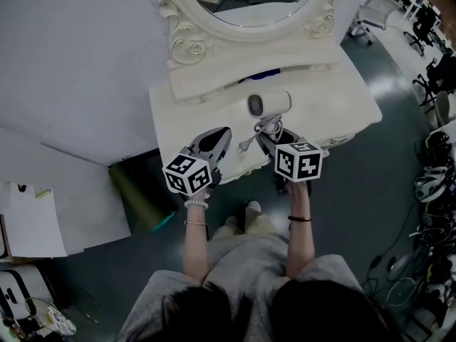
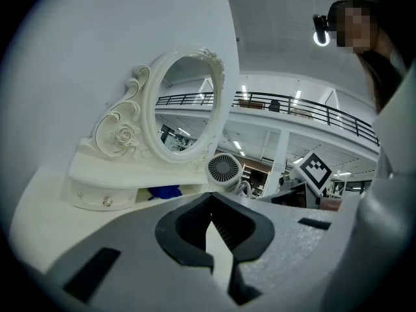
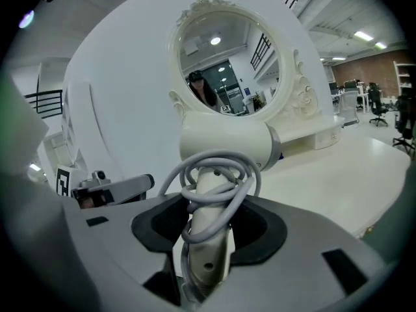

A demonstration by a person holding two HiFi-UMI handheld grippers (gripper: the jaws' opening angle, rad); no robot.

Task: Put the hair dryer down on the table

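Observation:
A cream hair dryer point(image 1: 267, 104) stands handle-down over the white dressing table point(image 1: 335, 98). Its barrel lies level in front of the oval mirror point(image 1: 249, 6). My right gripper point(image 1: 269, 135) is shut on the handle point(image 3: 209, 233), with the grey cord point(image 3: 218, 174) looped round it. The plug end point(image 1: 246, 145) dangles by the table's front. Whether the dryer touches the tabletop I cannot tell. My left gripper point(image 1: 214, 144) is beside it on the left, over the table's front edge, shut and holding nothing. The left gripper view shows the dryer's rear grille point(image 2: 224, 169) ahead of the left gripper point(image 2: 211, 203).
A blue object point(image 1: 265, 73) lies under the mirror's low shelf point(image 1: 235, 70), which has a small drawer point(image 2: 104, 200). A green item point(image 1: 139, 191) sits on the floor left of the table. Office chairs point(image 1: 434, 70) and cables stand to the right.

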